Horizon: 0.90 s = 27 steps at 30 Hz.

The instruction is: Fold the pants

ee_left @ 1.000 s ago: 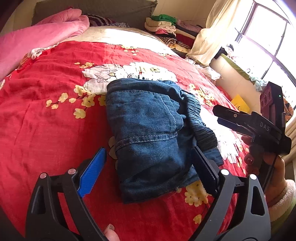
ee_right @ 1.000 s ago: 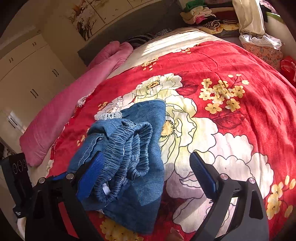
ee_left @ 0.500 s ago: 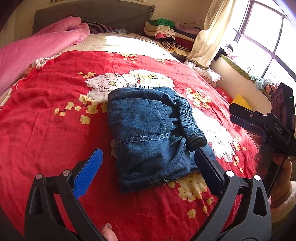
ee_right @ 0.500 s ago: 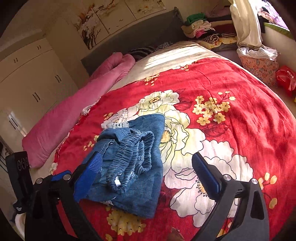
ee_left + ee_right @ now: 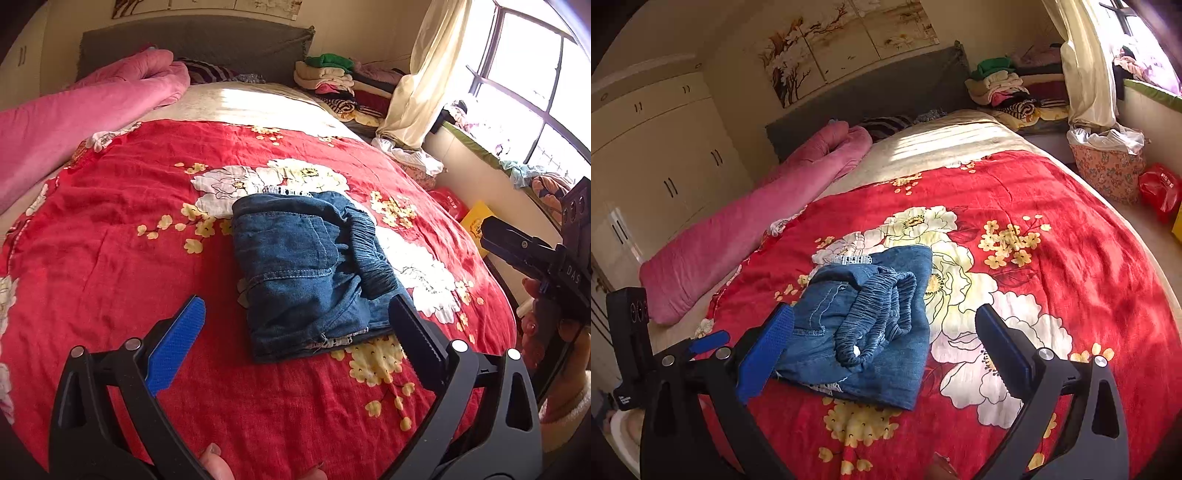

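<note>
Bed: we note a red floral bedspread over most of the mattress, with a bare cream sheet in sun toward the head edge.
Head of bed: grey headboard; a long pink rolled quilt lies along the left edge as the left wrist view shows it.
Room: cream wardrobe doors on one wall, a painted panel above the headboard, stacked folded clothes by the far corner, pale curtain and window on the right.
Floor side: a floral basket with white cloth in it and a red bag just past the bed's right edge.
Pants, place: the pants lie near the middle of the bedspread, partly over the big white flowers.
Left gripper: jaws spread wide, having just finished opening; nothing between the pads, the pants' near hem just beyond the tips (no contact that we can see).
Right gripper: jaws wide, gripping nothing; the pants lie past the fingertips, nearer the left-hand blue pad.
Pants, look: blue denim, folded into a compact rectangle; gathered elastic waistband bunched on top, a strip of white lace showing at the far edge, frayed hem at the near edge.
</note>
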Each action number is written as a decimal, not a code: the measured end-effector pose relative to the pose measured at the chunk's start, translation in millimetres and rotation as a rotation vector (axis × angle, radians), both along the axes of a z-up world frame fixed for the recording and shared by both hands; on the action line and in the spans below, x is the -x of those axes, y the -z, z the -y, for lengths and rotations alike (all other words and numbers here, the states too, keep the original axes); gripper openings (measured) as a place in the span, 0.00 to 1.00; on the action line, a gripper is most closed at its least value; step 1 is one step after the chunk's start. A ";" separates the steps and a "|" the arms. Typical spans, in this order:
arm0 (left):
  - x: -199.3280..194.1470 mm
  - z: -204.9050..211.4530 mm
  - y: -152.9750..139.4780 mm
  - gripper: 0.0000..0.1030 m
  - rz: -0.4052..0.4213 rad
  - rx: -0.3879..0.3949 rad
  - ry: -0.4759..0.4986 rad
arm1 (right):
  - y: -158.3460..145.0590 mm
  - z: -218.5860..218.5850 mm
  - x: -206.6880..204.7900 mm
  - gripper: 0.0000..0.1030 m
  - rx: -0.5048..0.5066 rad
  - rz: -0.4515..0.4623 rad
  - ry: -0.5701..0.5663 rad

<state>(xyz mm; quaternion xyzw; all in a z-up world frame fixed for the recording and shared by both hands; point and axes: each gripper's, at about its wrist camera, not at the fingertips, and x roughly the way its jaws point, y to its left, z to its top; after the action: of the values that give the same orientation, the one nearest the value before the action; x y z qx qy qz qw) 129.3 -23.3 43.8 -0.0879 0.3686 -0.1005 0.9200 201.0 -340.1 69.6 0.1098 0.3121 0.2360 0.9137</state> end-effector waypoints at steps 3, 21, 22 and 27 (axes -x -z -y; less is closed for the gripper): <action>9.1 -2.3 -4.5 0.91 0.011 -0.006 -0.008 | -5.7 -1.6 10.6 0.95 0.009 0.022 -0.001; 68.4 -16.1 4.0 0.91 -0.009 -0.022 -0.057 | 6.1 -10.7 71.4 0.95 0.073 0.022 -0.006; 70.9 -15.6 6.4 0.91 -0.012 -0.022 -0.057 | 9.5 -11.4 73.8 0.95 0.073 0.014 -0.011; 83.0 -12.5 19.7 0.91 -0.029 -0.028 -0.063 | 25.8 -12.6 87.6 0.95 0.105 -0.004 0.002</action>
<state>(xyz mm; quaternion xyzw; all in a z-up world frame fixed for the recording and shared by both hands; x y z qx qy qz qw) 46.3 -10.8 24.1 -0.0883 0.3802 -0.0650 0.9184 113.5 -327.5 43.9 0.0625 0.3256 0.2184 0.9178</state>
